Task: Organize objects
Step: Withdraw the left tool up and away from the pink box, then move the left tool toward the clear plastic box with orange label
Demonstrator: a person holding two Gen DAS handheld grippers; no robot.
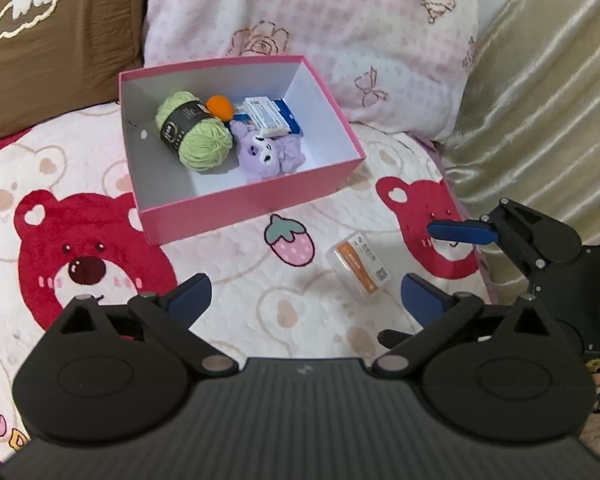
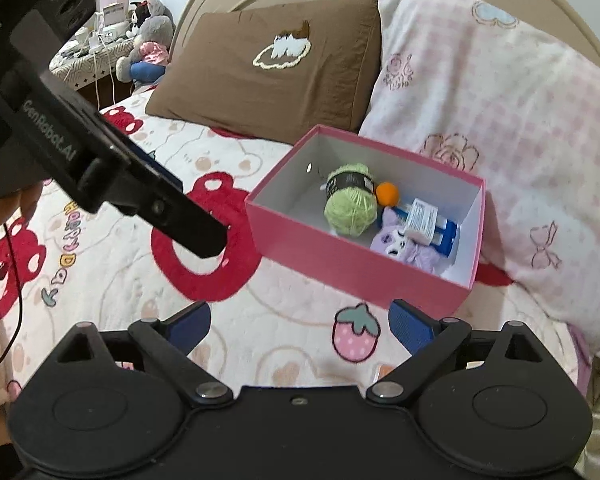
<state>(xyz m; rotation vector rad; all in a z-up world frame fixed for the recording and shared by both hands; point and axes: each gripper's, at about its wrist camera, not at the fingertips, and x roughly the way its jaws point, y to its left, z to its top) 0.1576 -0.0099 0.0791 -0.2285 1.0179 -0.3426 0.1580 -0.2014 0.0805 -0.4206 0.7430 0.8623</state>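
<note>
A pink box (image 1: 260, 194) (image 2: 340, 268) stands on the bed. In it lie a green yarn ball (image 1: 198, 132) (image 2: 350, 204), an orange ball (image 1: 219, 107) (image 2: 387, 193), a purple plush toy (image 1: 270, 152) (image 2: 396, 244) and a white-and-blue packet (image 1: 270, 117) (image 2: 424, 222). A small clear case with an orange label (image 1: 360, 266) lies on the blanket in front of the box to the right. My left gripper (image 1: 306, 300) is open and empty, just left of the case. My right gripper (image 2: 300, 328) is open and empty; it also shows at the right of the left wrist view (image 1: 448, 256), beside the case.
The bed has a bear-print blanket (image 1: 80, 264). A brown pillow (image 2: 272, 64) and a pink pillow (image 1: 312, 28) lean at the headboard behind the box. A gold cover (image 1: 540, 100) lies at the right. A cluttered bedside table with plush toys (image 2: 140, 48) stands far left.
</note>
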